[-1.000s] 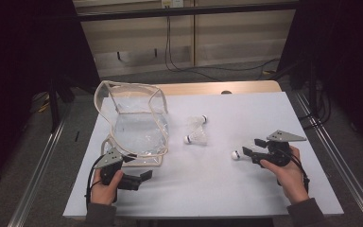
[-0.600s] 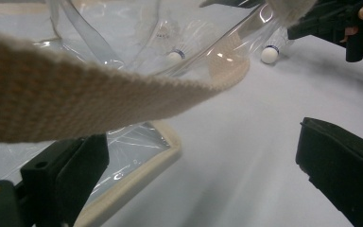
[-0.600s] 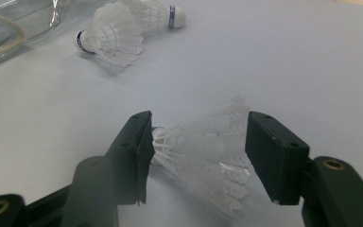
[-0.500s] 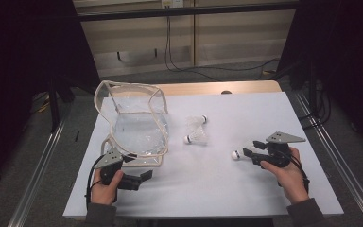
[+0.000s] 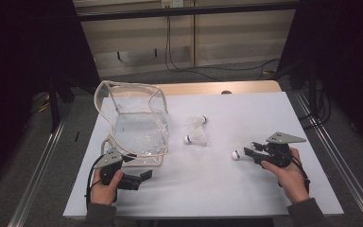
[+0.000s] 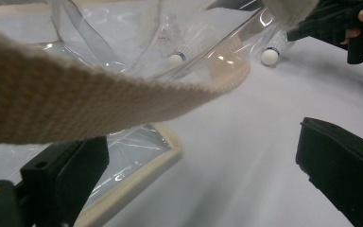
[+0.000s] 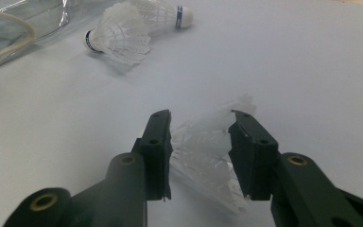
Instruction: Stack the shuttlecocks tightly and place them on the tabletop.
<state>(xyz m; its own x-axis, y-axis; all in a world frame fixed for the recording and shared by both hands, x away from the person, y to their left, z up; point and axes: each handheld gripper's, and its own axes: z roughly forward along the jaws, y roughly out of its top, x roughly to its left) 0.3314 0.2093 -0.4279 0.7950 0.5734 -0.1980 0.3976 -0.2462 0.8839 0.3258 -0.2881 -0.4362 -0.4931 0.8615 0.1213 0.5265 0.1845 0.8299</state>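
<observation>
A white shuttlecock (image 7: 203,156) lies on the white table with its cork (image 5: 235,154) pointing left. My right gripper (image 7: 201,137) has just been closing and its pads now press on both sides of the feather skirt. In the high view the right gripper (image 5: 249,150) rests low at the table's right. Two more shuttlecocks (image 5: 196,130) lie together mid-table. A clear plastic bag (image 5: 137,127) with beige trim stands at the left. My left gripper (image 5: 139,178) sits open in front of it, jaws wide apart (image 6: 203,165), with the bag's beige strap (image 6: 99,90) crossing above them.
The white table (image 5: 217,194) has a bare front strip between the two hands. A wooden edge (image 5: 246,87) runs along the back. Metal rails (image 5: 331,146) flank both sides. The other gripper (image 6: 331,19) appears far off in the left gripper view.
The right gripper's jaws have drawn in around the shuttlecock's feathers. Both hands and the bag stay where they were.
</observation>
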